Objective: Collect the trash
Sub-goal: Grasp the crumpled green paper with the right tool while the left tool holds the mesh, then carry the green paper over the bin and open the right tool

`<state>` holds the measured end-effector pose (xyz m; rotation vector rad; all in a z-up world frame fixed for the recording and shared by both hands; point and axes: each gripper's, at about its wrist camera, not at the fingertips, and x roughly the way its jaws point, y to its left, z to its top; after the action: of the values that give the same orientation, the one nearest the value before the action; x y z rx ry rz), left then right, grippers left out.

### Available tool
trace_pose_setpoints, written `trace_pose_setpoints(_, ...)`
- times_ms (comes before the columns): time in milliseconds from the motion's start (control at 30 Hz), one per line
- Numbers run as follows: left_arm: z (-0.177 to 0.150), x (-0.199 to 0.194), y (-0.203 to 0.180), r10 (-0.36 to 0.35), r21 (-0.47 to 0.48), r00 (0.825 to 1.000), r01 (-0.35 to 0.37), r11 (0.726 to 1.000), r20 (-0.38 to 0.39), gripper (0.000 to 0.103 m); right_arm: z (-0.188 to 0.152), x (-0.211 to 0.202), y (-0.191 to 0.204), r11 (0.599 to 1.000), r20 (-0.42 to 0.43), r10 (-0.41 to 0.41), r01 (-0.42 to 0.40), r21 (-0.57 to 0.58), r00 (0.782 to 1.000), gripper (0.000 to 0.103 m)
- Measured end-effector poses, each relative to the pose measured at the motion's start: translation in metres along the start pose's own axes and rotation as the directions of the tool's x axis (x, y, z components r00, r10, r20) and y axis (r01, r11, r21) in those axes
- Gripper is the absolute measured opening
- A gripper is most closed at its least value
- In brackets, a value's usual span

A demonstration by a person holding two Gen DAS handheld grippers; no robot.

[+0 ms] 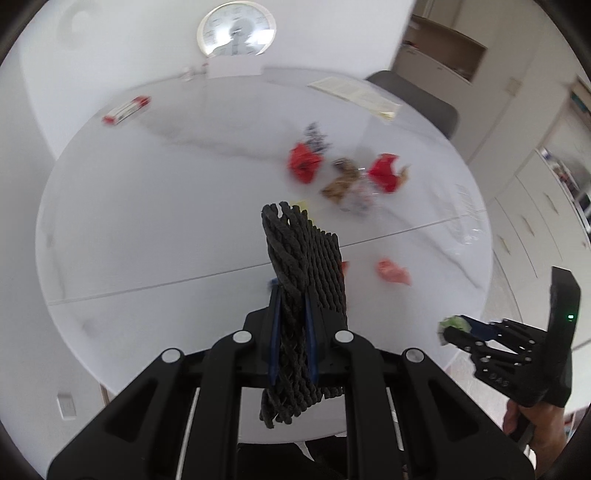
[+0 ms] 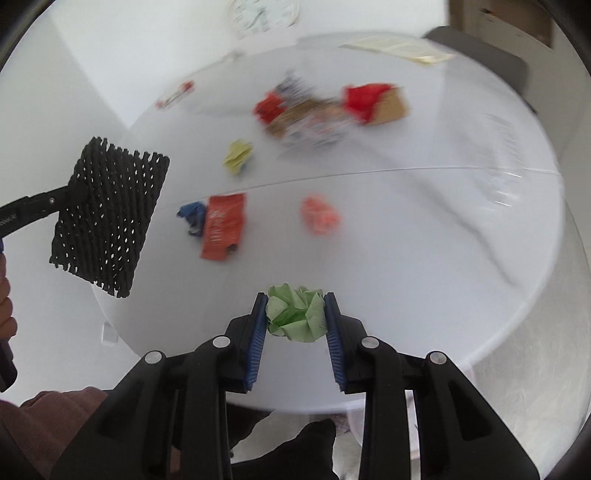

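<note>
Green crumpled paper ball [image 2: 295, 314] pinched in right gripper [image 2: 295, 317] jaws, near tabletop [image 2: 406, 240] edge; black foam net [image 1: 299, 295] clamped in left gripper [image 1: 293, 295] jaws.

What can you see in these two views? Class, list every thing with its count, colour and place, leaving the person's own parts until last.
table: one, white, round, beneath everything
clock: one, white, wall behind table
wrapper pile: several, red and brown, far side
yellow scrap: one, mid-table
orange packet: one, beside blue scrap
pink wad: one, mid-table
black mesh: one, in shut left tool
green paper ball: one, in right tool
</note>
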<state>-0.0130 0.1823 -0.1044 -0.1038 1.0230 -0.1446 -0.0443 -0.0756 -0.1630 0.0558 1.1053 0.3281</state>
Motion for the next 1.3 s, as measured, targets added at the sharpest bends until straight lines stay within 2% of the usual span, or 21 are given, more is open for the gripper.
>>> trace_pose_setpoints(133,0.01,-0.006,-0.055,-0.095,0.106,0.995,0.094,0.99,0.009,0.012,-0.03,-0.044,-0.049,0.988,0.039,-0.101,0.096,0.125,0.994,0.032)
trace_pose_setpoints(233,0.011,-0.003,-0.095,-0.15,0.175,0.989,0.148,0.973,-0.003,0.012,-0.059,-0.053,-0.085,0.963,0.026,-0.163,0.153,0.224,0.986,0.033)
trace_pose_setpoints(333,0.006,0.005,-0.137,-0.192,0.238,0.981,0.194,0.952,-0.029,0.012,-0.085,-0.035,-0.115,0.938,-0.013,-0.188,0.183,0.294,0.982,0.033)
trace_pose_setpoints(433,-0.001,0.015,-0.174,-0.228,0.28,0.971,0.239,0.93,-0.073,0.012,-0.107,-0.004,-0.138,0.921,-0.072,-0.173,0.188,0.341,0.982,0.035)
trace_pose_setpoints(500,-0.008,0.019,-0.195,-0.232,0.309,0.969,0.248,0.918,-0.088,0.012,-0.121,0.018,-0.152,0.907,-0.109,-0.134,0.166,0.387,0.985,0.038)
trace_pose_setpoints(533,-0.012,0.021,-0.206,-0.228,0.33,0.969,0.248,0.911,-0.096,0.012,-0.13,0.027,-0.159,0.895,-0.127,-0.105,0.15,0.42,0.986,0.044)
trace_pose_setpoints(567,-0.016,0.021,-0.214,-0.224,0.347,0.97,0.244,0.905,-0.099,0.012,-0.135,0.032,-0.162,0.885,-0.136,-0.092,0.144,0.443,0.986,0.054)
trace_pose_setpoints(600,-0.02,0.022,-0.224,-0.221,0.368,0.97,0.244,0.897,-0.104,0.012,-0.141,0.034,-0.167,0.872,-0.142,-0.09,0.147,0.467,0.986,0.059)
trace_pose_setpoints(667,-0.028,0.023,-0.237,-0.221,0.386,0.968,0.25,0.888,-0.119,0.012,-0.148,0.023,-0.172,0.855,-0.133,-0.115,0.167,0.49,0.984,0.073)
trace_pose_setpoints(800,-0.043,0.027,-0.262,-0.24,0.42,0.958,0.285,0.862,-0.158,0.012,-0.155,-0.008,-0.185,0.829,-0.09,-0.176,0.197,0.523,0.98,0.089)
trace_pose_setpoints(1000,-0.068,0.04,-0.299,-0.259,0.464,0.937,0.342,0.817,-0.235,0.012,-0.167,-0.069,-0.209,0.79,-0.034,-0.27,0.241,0.564,0.962,0.091)
trace_pose_setpoints(1100,-0.086,0.056,-0.323,-0.254,0.495,0.922,0.373,0.785,-0.292,0.012,-0.171,-0.095,-0.217,0.768,-0.005,-0.301,0.245,0.591,0.954,0.094)
trace_pose_setpoints(1200,-0.11,0.085,-0.345,-0.188,0.553,0.926,0.349,0.757,-0.327,0.012,-0.175,-0.113,-0.225,0.752,0.028,-0.315,0.231,0.617,0.949,0.094)
trace_pose_setpoints(1300,-0.132,0.121,-0.356,-0.12,0.576,0.922,0.327,0.749,-0.368,0.012,-0.18,-0.125,-0.228,0.742,0.042,-0.33,0.232,0.629,0.943,0.094)
